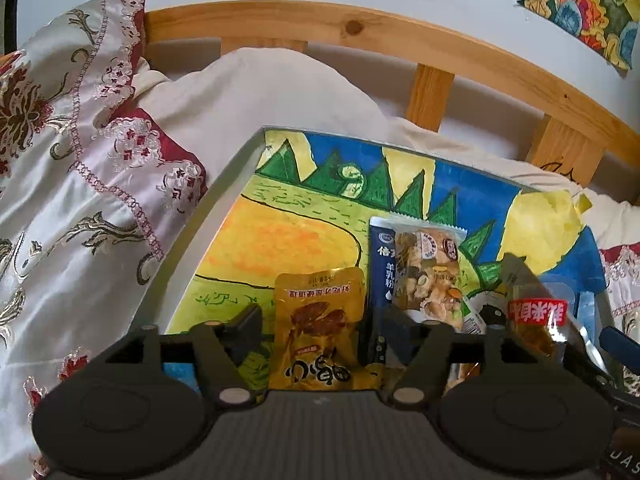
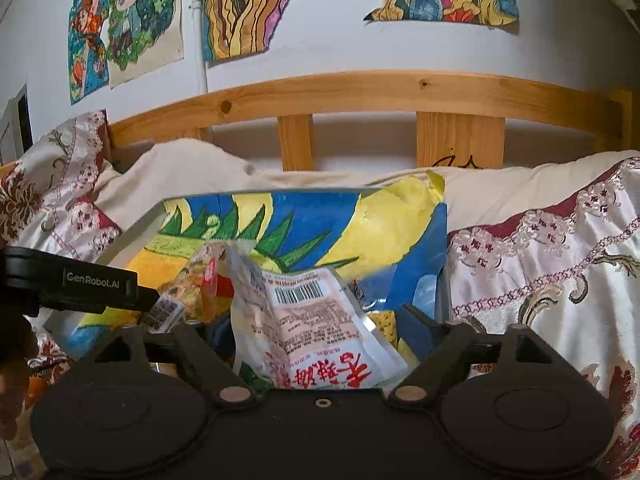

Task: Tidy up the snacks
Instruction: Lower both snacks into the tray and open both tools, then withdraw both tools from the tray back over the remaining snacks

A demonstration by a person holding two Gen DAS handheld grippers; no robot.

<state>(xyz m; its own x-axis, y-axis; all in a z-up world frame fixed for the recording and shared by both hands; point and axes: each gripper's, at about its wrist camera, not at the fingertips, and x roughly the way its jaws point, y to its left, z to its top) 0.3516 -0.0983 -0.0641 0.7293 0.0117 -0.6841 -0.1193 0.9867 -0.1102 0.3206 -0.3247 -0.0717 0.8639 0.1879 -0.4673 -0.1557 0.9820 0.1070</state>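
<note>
Two grippers, both with jaws parted over a painted tray on a bed.

Left wrist view: left gripper at lower centre, fingers spread. Gold snack pouch lies flat on the tray between the two fingers; a gap shows on the left side, the right side is less clear, so no firm clamp visible. Pouch looks released. Just right of it, a dark blue stick packet, and overlapping that, a clear bag of mixed nuts. Further right, near the frame's right edge, a clear packet with a red label, partly hidden by the right gripper's dark parts. All snacks cluster in the tray's lower right part; the tray's left and upper painted area is bare. Embroidered cream-and-red bedcover fills the left of the frame; wooden headboard arcs across the top.

Right wrist view: right gripper at lower centre, fingers wide apart. White snack packet with barcode and red characters sits in the gap, one end raised toward the camera; the right finger stands clear of it, the left one is hidden behind the packet. Not clenched. An orange-and-red wrapper lies behind it at centre left. Left gripper's black body enters from the left edge. Drawings on the wall above the headboard.
</note>
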